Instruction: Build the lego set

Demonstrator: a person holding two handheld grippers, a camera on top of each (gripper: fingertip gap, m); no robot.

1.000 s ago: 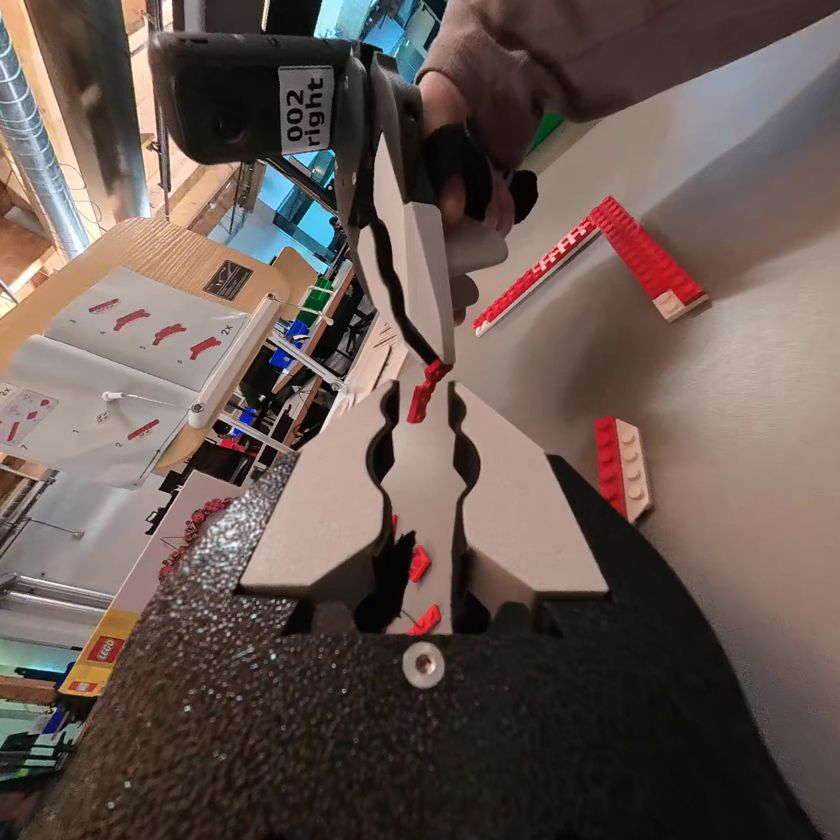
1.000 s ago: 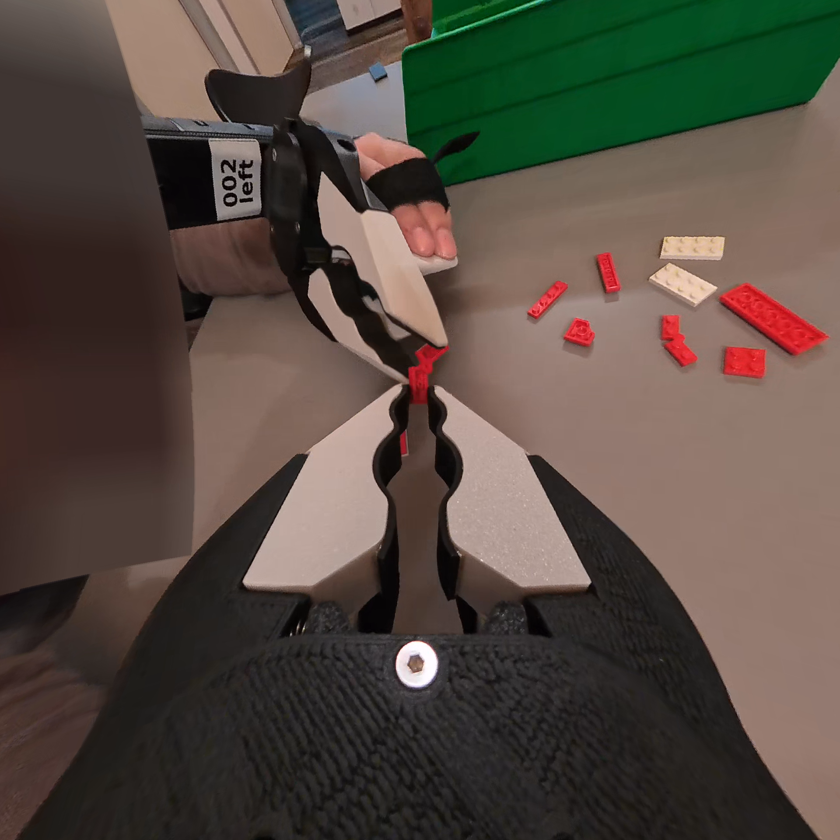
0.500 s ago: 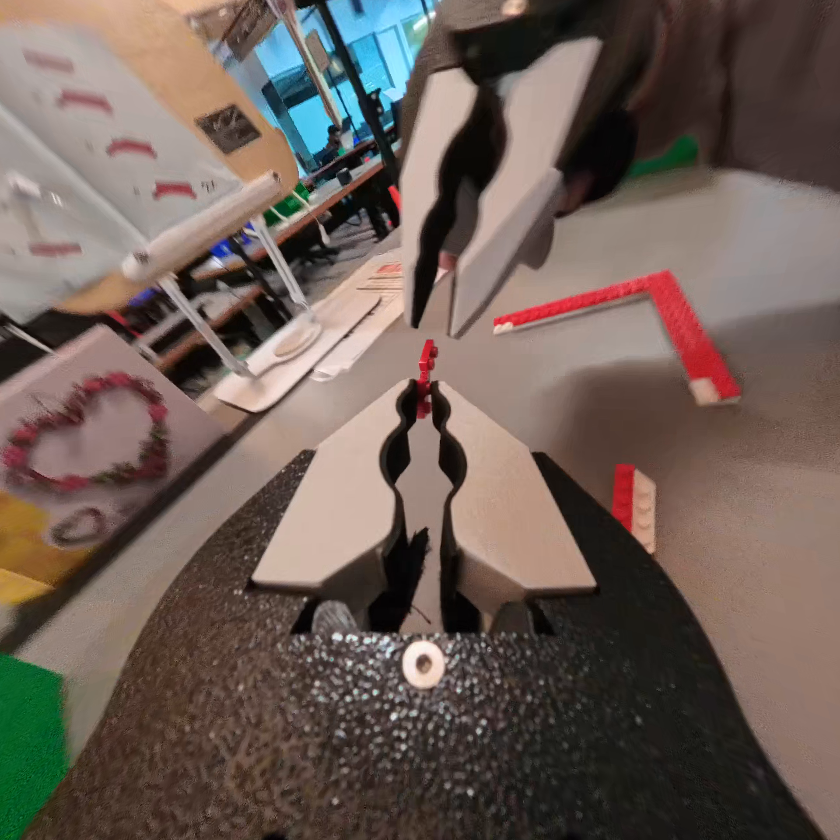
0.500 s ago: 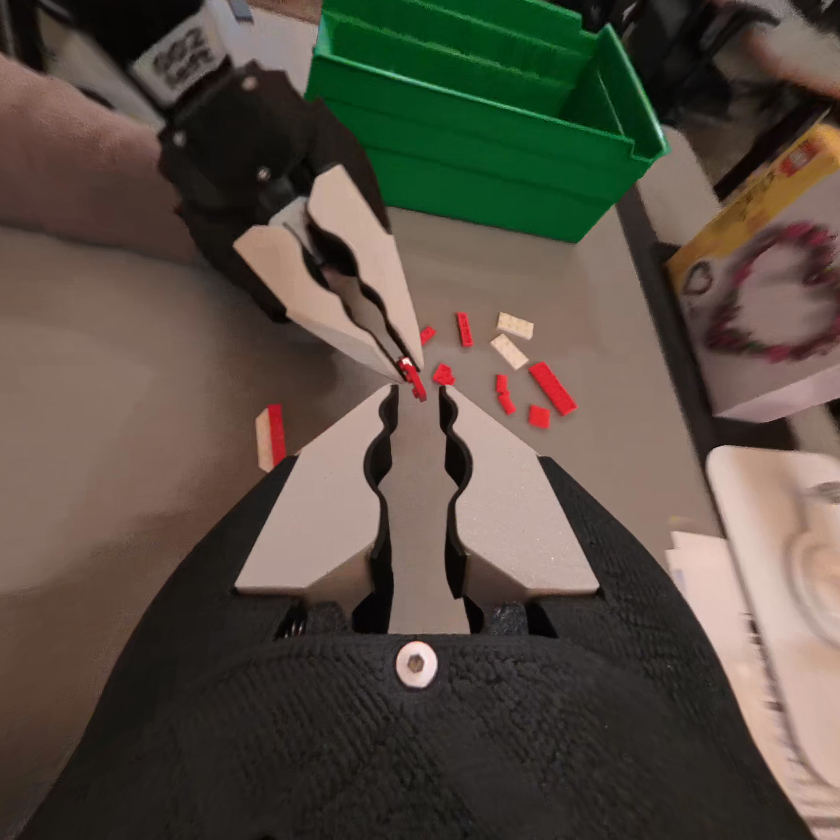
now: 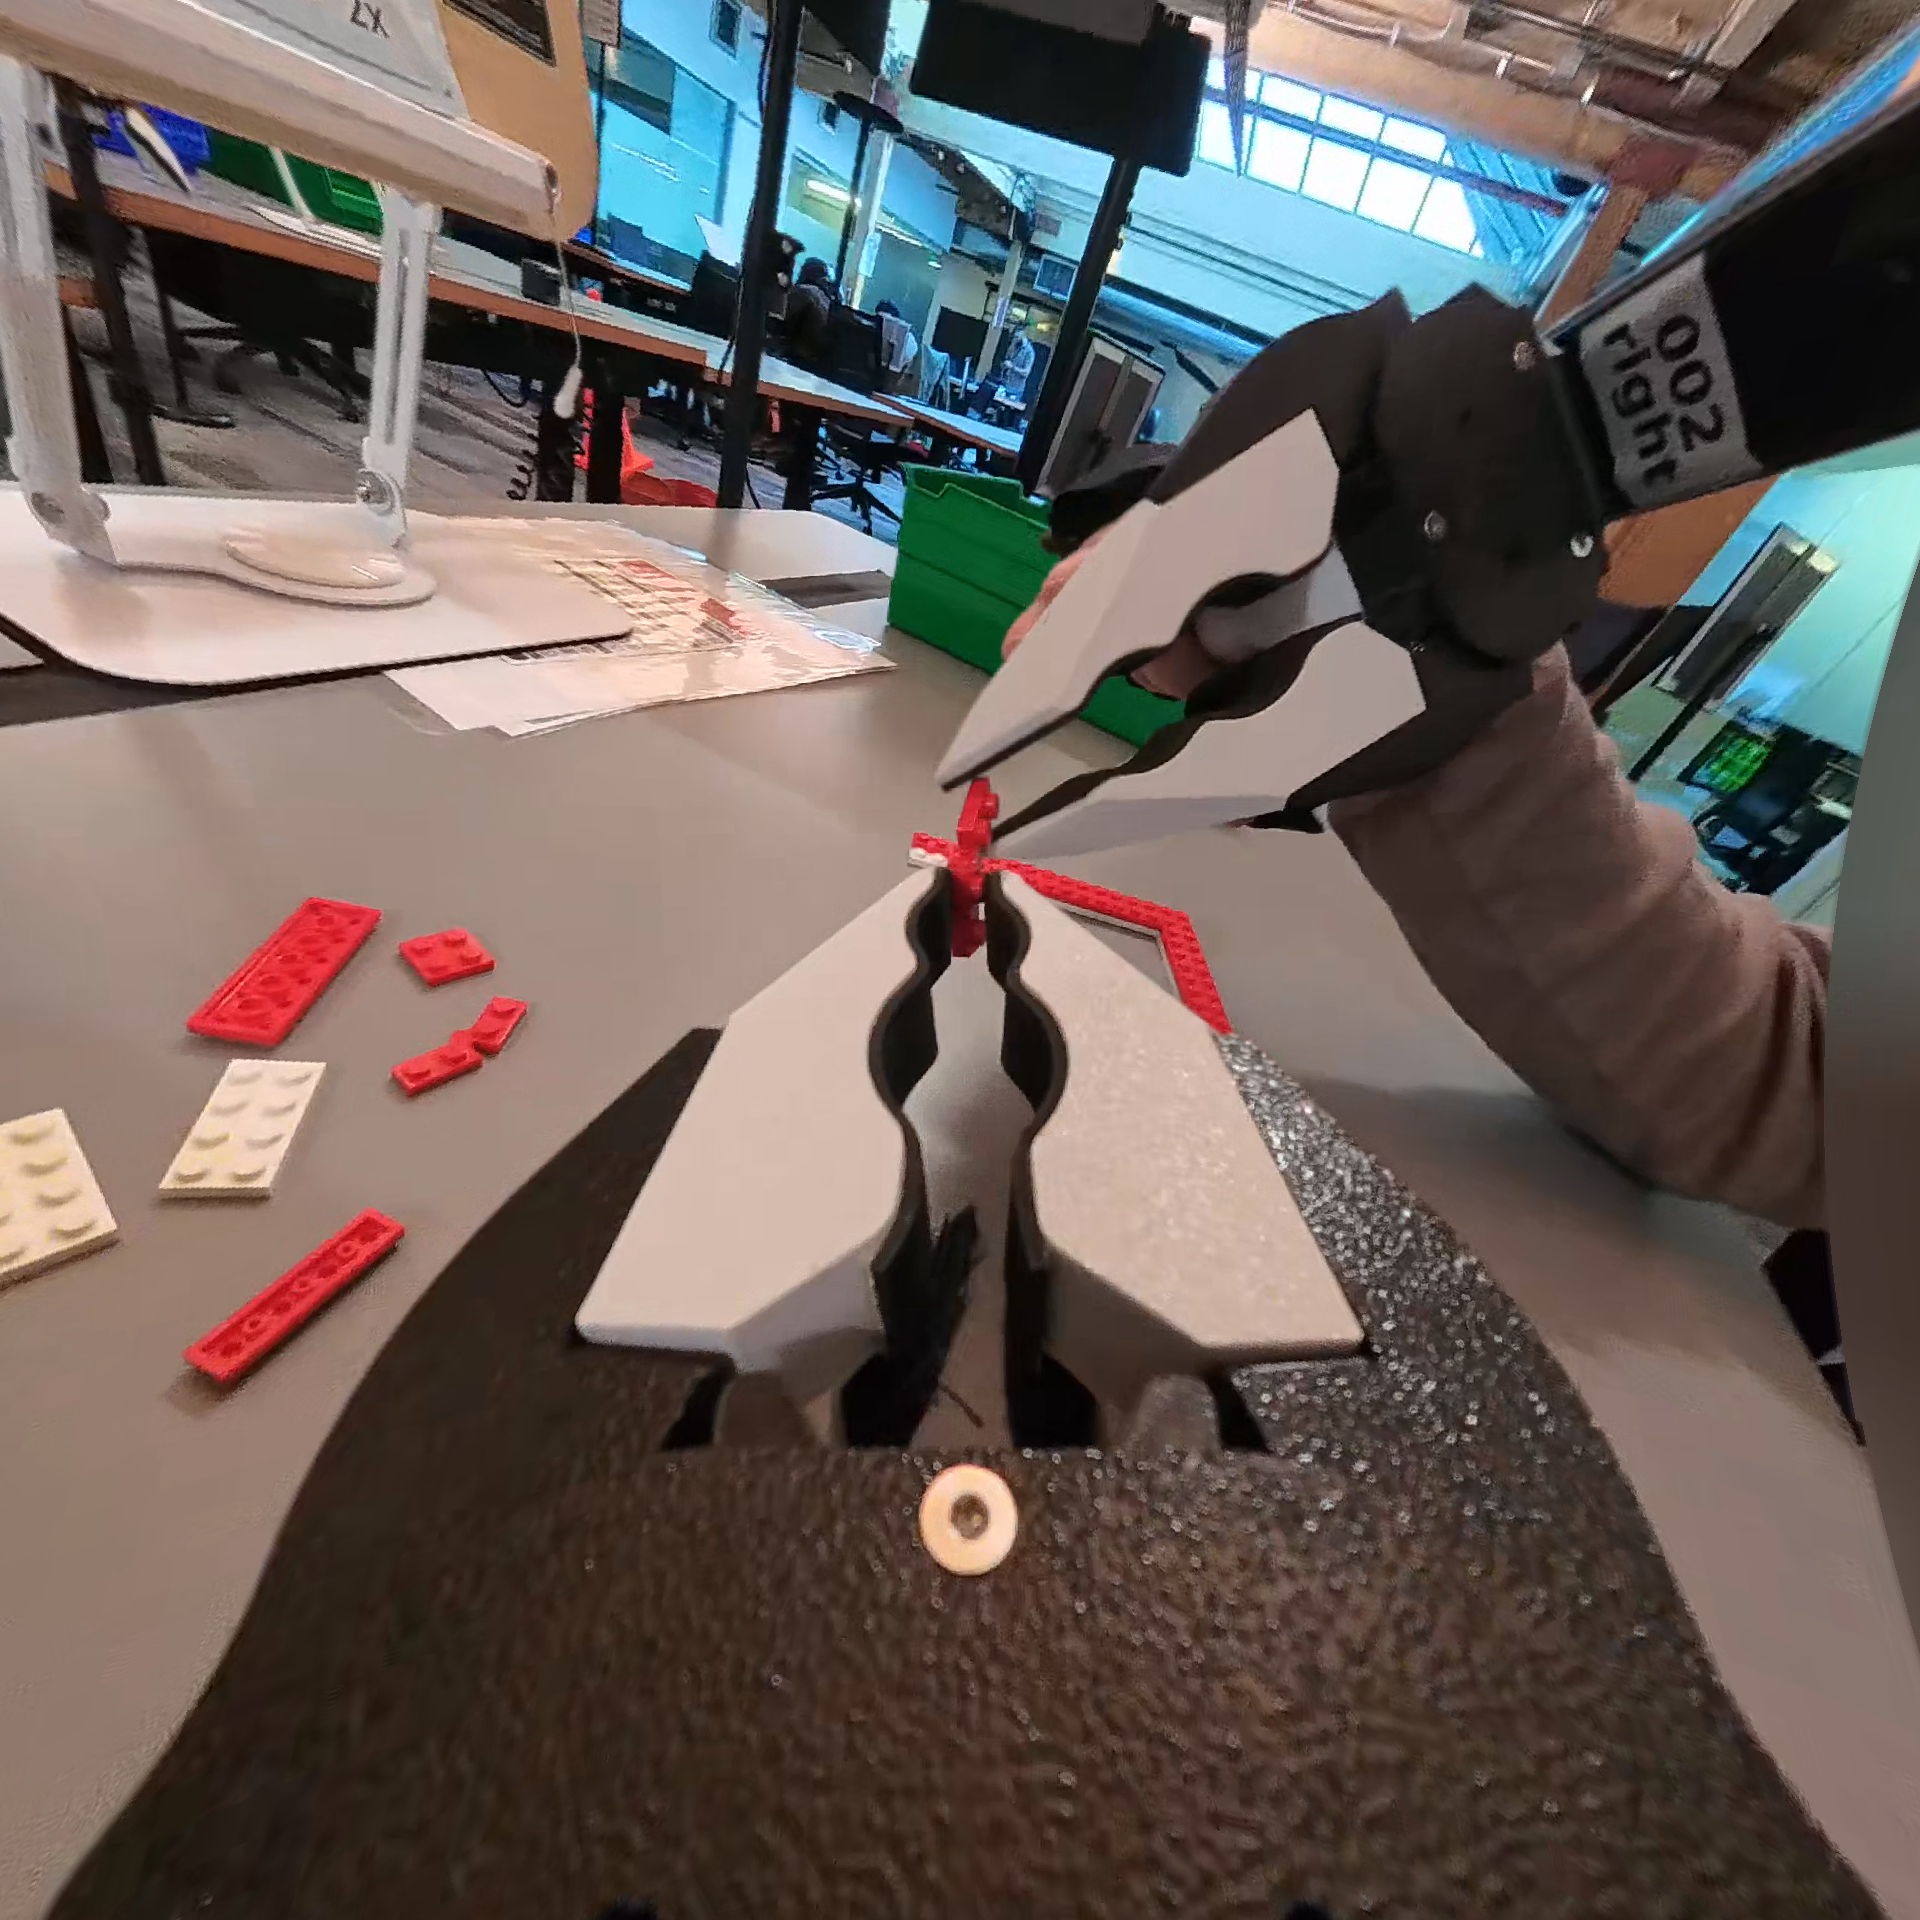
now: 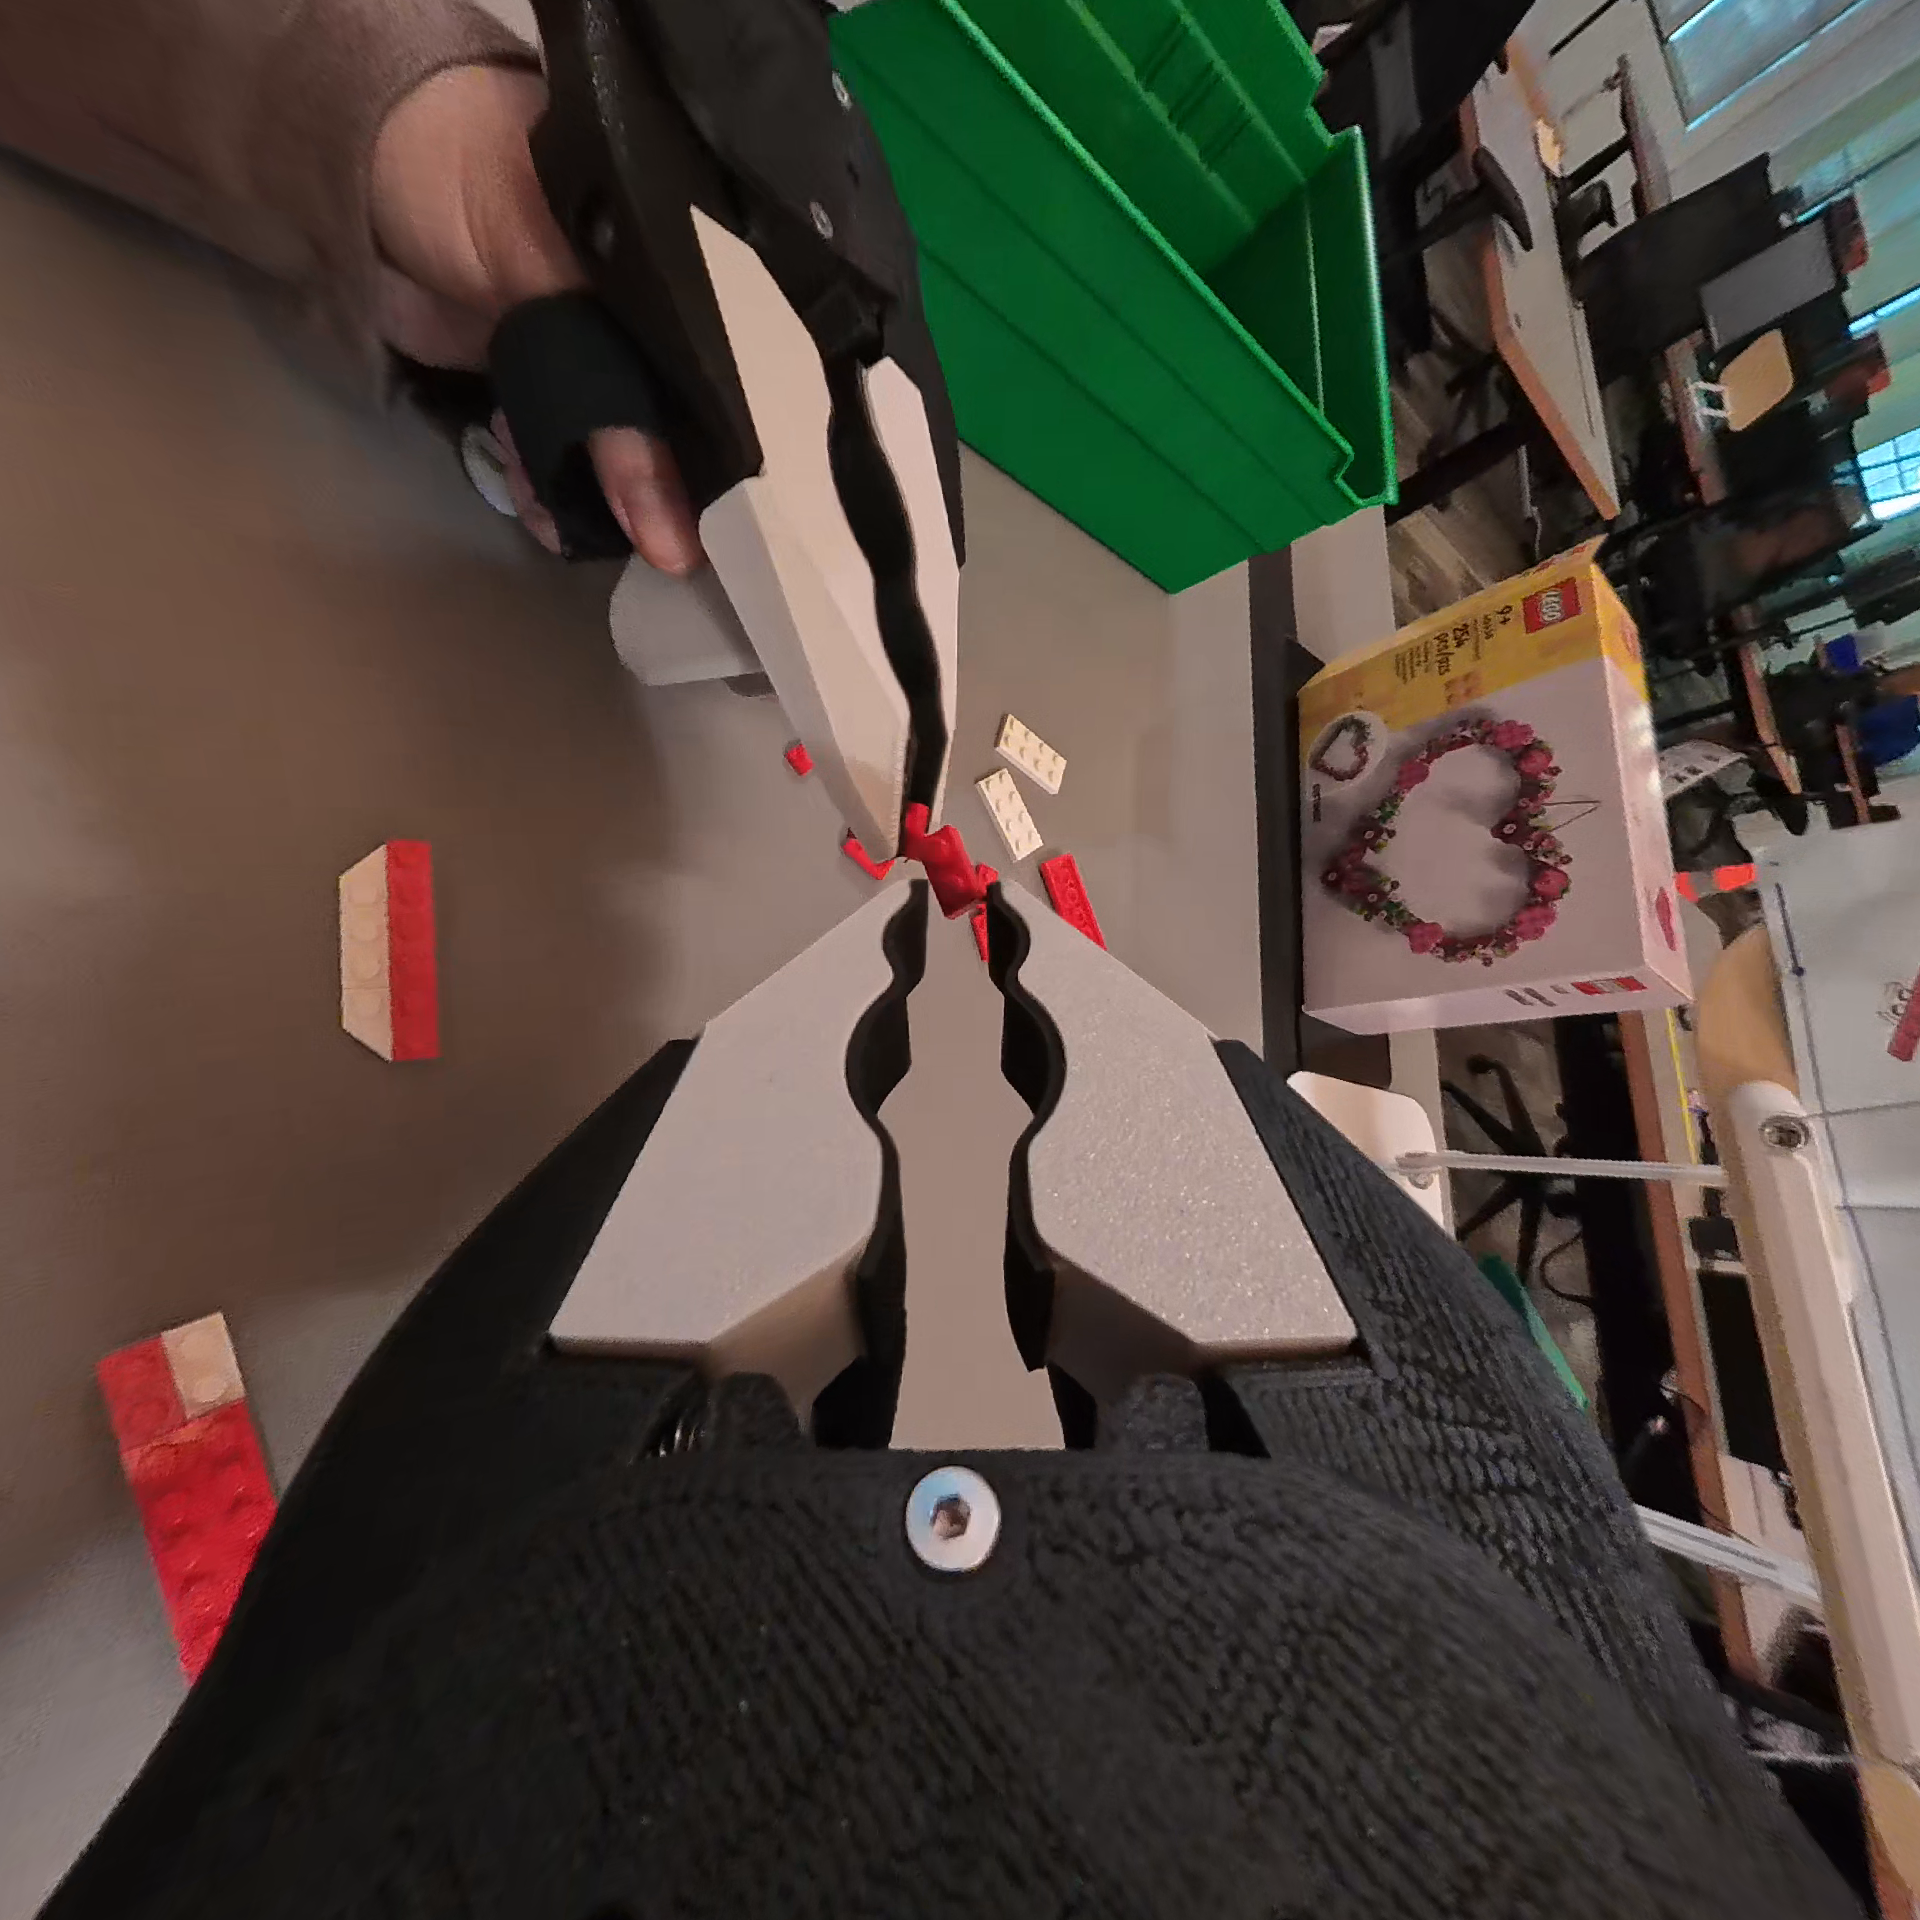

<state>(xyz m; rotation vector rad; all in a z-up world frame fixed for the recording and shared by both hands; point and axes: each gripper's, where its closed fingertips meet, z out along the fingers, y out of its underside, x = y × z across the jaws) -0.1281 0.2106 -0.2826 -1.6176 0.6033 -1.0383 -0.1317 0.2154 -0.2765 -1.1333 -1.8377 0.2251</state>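
Note:
My left gripper (image 5: 966,888) is shut on a small red lego piece (image 5: 968,914) and holds it upright above the grey table (image 5: 644,873). My right gripper (image 5: 971,805) comes in from the right, and its tips close on the top of the same piece. In the right wrist view my right gripper (image 6: 956,894) has the red piece (image 6: 948,868) between its tips, while the left gripper (image 6: 914,821) pinches it from above. A red L-shaped frame (image 5: 1143,914) lies on the table behind the grippers.
Loose red plates (image 5: 286,971) and white plates (image 5: 244,1127) lie to the left. A red-and-white brick (image 6: 390,951) lies apart. A green bin (image 6: 1143,312), the lego box (image 6: 1475,810) and a white instruction stand (image 5: 260,540) ring the work area. Less than 4 cm separates the two grippers' tips.
The right gripper let go and pulled back, leaving the red piece in the left gripper. Both grippers then swung round, and the right gripper has come back and closed on the piece.

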